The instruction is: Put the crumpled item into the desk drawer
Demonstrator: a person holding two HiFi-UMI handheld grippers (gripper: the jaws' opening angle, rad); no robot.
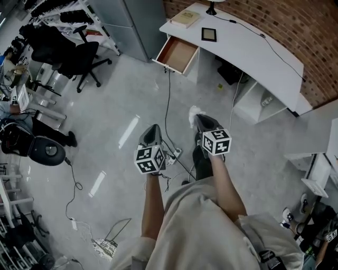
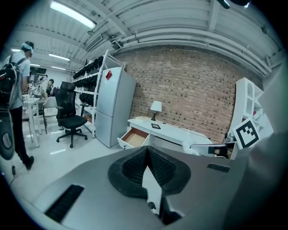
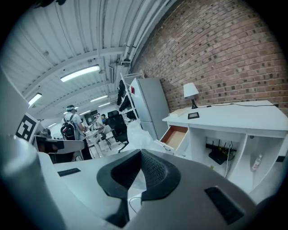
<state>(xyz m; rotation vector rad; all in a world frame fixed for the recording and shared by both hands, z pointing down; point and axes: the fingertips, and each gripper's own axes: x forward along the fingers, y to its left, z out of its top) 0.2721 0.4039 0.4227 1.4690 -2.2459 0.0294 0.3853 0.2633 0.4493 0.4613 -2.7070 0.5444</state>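
The crumpled white item (image 1: pixel 194 111) sticks out past the tips of my right gripper (image 1: pixel 197 118), which is shut on it. In the right gripper view the crumpled item (image 3: pixel 134 134) rises between the dark pads of that gripper (image 3: pixel 139 156). My left gripper (image 1: pixel 152 129) hangs beside it to the left, shut and empty; its jaws meet at a point (image 2: pixel 146 150). Both are held over the floor, well short of the white desk (image 1: pixel 248 47). The desk's drawer (image 1: pixel 177 54) stands pulled open at its left end, wooden inside and empty; it also shows as the drawer (image 2: pixel 135 137) and the drawer (image 3: pixel 174 136).
On the desk lie a book (image 1: pixel 185 18), a small dark frame (image 1: pixel 208 34) and a lamp base (image 1: pixel 211 10). Cables (image 1: pixel 169 113) and a power strip (image 1: pixel 173 155) run across the floor by my feet. A grey fridge (image 1: pixel 134 23) stands left of the drawer; an office chair (image 1: pixel 79 59) further left.
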